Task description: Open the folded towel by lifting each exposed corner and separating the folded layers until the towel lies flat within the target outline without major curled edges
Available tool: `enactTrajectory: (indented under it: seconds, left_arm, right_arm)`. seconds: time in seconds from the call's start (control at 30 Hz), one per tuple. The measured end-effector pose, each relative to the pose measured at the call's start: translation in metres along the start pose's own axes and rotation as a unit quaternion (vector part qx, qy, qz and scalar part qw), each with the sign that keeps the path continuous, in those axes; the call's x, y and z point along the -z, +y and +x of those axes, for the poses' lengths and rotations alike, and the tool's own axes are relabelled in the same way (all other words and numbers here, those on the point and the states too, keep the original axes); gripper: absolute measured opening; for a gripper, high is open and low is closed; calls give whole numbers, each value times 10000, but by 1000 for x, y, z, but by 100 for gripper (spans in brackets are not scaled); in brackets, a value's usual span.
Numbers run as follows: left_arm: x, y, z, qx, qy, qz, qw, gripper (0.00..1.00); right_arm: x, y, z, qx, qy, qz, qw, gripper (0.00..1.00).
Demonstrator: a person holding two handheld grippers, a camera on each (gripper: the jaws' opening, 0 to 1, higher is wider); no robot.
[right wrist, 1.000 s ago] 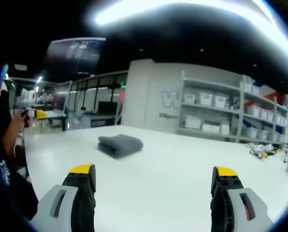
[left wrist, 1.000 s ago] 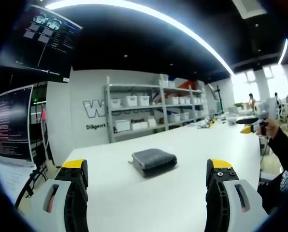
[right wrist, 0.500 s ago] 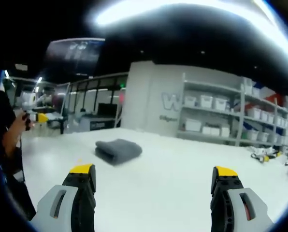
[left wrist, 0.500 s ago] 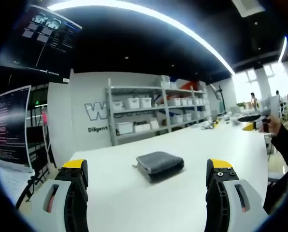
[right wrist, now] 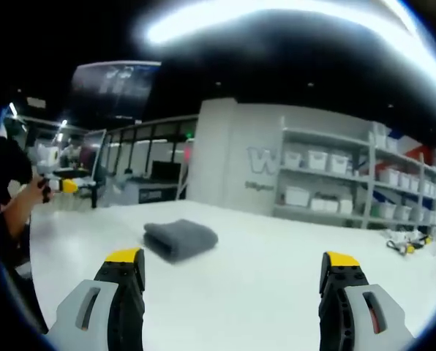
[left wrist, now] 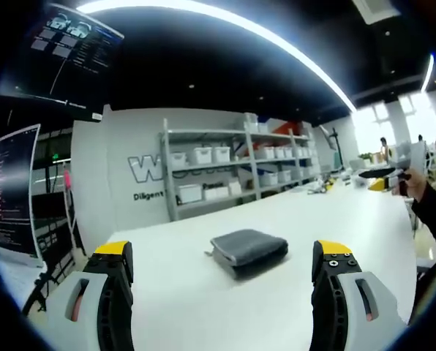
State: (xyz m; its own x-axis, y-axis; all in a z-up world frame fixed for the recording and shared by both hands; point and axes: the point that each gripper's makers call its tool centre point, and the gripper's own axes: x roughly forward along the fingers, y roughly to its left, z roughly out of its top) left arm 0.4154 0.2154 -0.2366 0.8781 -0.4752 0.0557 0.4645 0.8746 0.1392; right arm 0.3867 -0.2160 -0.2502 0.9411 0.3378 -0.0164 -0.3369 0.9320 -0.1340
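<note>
- Left gripper point(left wrist: 222, 267): jaws spread wide apart, holding nothing, raised above the near edge of the white table point(left wrist: 276, 219).
- Right gripper point(right wrist: 232, 274): jaws likewise parted and empty, above the same table point(right wrist: 262, 256).
- Folded grey towel point(left wrist: 249, 250): lies on the tabletop, well ahead of the left gripper's yellow-tipped jaws and between them; in the right gripper view the towel point(right wrist: 180, 238) sits ahead, nearer the left jaw.
- Background: shelving with white bins point(left wrist: 218, 164) against the far wall; monitors point(left wrist: 13, 197) at far left.
</note>
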Motion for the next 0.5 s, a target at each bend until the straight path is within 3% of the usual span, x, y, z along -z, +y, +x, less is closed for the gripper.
enactTrajectory:
  seconds: [0.17,0.5]
  left_arm:
    - [-1,12,14,-86,-63,-21,9999,100]
    - [-7,11,31,45,-12,33,10000,100]
  right_arm:
    - [-2,2,16,-93,57,-74,9999,100]
    - [-12,2,34,-128,-19,-134,9998,100]
